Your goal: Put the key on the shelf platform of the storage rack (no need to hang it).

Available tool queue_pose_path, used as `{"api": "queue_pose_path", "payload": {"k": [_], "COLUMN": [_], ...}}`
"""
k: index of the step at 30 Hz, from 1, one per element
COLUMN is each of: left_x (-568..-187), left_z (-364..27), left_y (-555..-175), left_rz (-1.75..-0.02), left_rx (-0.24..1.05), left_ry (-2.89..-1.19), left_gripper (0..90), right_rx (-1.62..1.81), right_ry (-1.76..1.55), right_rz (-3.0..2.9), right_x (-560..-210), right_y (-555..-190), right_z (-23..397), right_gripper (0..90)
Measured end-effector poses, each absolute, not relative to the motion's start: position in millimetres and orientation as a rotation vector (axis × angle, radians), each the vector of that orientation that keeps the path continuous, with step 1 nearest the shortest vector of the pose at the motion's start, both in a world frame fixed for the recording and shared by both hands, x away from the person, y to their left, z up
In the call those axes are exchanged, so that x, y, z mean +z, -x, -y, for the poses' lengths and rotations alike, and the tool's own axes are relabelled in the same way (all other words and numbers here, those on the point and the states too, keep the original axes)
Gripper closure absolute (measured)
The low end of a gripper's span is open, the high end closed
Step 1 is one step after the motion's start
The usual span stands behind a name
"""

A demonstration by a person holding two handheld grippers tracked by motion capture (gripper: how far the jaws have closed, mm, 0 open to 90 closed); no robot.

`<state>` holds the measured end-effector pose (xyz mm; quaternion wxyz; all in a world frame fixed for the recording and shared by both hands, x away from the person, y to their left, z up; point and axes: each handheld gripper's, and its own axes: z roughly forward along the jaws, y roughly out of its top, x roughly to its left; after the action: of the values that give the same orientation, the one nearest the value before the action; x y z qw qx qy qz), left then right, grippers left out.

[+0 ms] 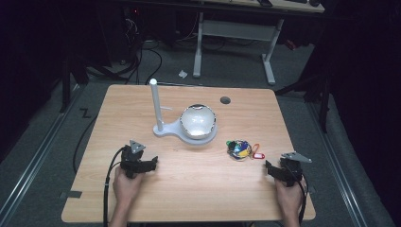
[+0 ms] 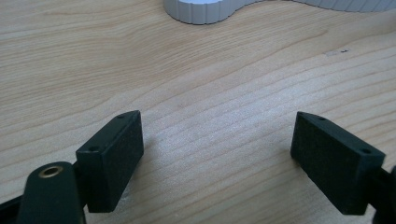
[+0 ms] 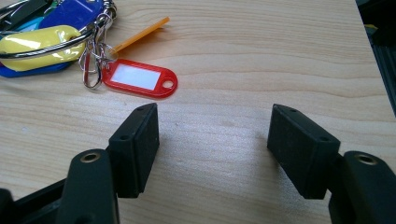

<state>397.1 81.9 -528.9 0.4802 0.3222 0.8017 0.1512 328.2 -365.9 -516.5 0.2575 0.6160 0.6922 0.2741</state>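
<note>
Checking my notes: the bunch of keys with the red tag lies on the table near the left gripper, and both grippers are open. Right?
Not quite. The bunch of keys with the red tag lies near the right gripper, as the high view shows. Both grippers, the left gripper too, are open.

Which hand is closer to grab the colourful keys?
The right. Its tool sits just beside the bunch of key tags with jaws open, and the red tag lies just ahead. The left tool faces the white stand.
</note>
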Motion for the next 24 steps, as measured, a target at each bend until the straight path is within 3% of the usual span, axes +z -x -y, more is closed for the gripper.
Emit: {"api": "queue_pose_path", "payload": {"k": [24], "left_x": [-529.0], "left_z": [-82.3], "left_y": [-397.1], "left_rz": [-1.951], "left_rx": [0.371], "left_ry": [-0.794], "left_gripper": [17.5], "right_rx": [0.738], "right_ry": [-1.674], "right_rz": [-1.879], "right_x": [-516.4], "right_y": [-328.3], "right_z": [365.2], "right_gripper": [32.9]}}
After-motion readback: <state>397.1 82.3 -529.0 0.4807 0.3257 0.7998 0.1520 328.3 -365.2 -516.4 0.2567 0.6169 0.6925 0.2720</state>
